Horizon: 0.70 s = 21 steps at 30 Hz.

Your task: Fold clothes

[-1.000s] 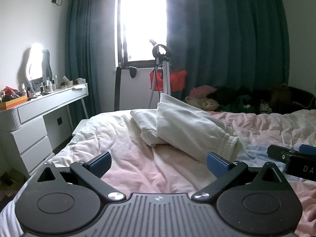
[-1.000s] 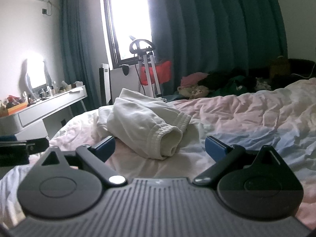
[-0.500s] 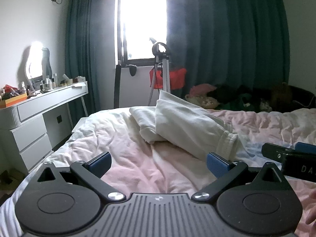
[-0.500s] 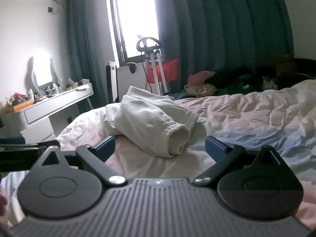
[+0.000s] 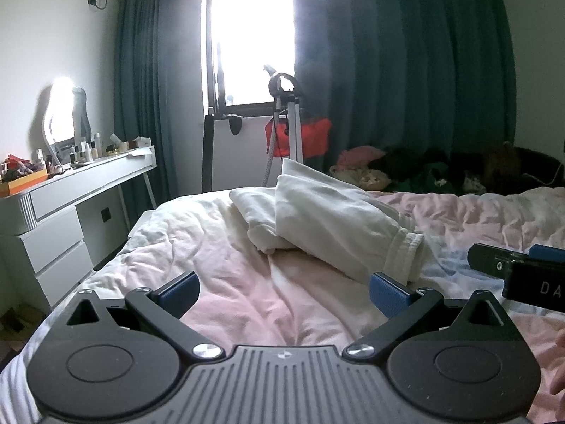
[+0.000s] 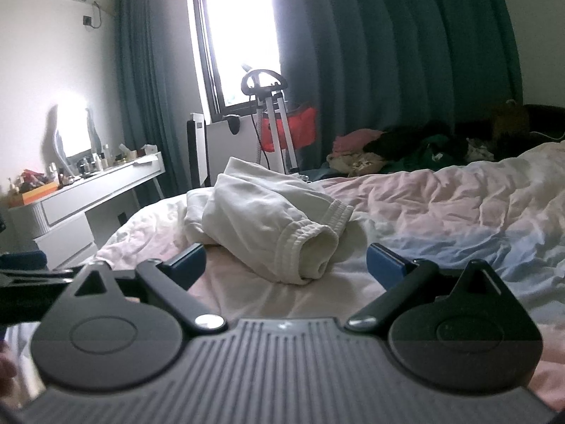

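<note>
Right gripper (image 5: 522, 275) cut off by frame

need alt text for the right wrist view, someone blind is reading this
A crumpled white garment lies on a pink duvet, its ribbed cuff facing the open, empty right tongs. Behind are dark teal curtains, a bright window and a white dressing table at left.

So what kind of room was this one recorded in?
A home bedroom, by the look of it: a bed with a rumpled pink duvet carrying a white garment, a white dressing table crowded with cosmetics, and teal curtains.
</note>
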Tool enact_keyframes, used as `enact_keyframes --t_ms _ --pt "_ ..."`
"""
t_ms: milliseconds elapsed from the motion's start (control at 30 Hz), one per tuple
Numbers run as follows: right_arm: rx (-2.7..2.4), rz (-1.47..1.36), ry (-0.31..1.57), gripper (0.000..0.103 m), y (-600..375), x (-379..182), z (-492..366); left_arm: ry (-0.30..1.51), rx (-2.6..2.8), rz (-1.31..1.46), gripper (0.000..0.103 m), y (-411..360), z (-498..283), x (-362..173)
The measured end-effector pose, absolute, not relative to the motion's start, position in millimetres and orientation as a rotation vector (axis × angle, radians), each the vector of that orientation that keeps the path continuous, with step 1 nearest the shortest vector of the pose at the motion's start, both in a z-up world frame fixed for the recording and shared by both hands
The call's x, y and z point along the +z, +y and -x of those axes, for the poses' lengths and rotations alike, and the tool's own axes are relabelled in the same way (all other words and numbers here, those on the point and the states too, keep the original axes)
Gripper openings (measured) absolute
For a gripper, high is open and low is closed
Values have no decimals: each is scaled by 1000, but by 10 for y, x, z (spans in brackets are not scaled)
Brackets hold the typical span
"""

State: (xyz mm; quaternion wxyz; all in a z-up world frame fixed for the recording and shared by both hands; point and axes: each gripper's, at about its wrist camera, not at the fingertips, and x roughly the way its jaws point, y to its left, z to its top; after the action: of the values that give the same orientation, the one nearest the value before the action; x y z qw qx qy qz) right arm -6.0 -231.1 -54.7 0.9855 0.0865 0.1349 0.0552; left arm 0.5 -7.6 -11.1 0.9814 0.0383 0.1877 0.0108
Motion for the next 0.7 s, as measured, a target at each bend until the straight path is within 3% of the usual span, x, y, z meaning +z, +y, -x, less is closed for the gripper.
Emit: enact_keyframes --t_ms 433,700 --pt "26 -90 42 99 -2293 -389 269 390 22 -70 103 -80 -17 -171" --pt "19 -42 150 99 -2348 -335 141 404 -11 -46 103 -69 -52 -250"
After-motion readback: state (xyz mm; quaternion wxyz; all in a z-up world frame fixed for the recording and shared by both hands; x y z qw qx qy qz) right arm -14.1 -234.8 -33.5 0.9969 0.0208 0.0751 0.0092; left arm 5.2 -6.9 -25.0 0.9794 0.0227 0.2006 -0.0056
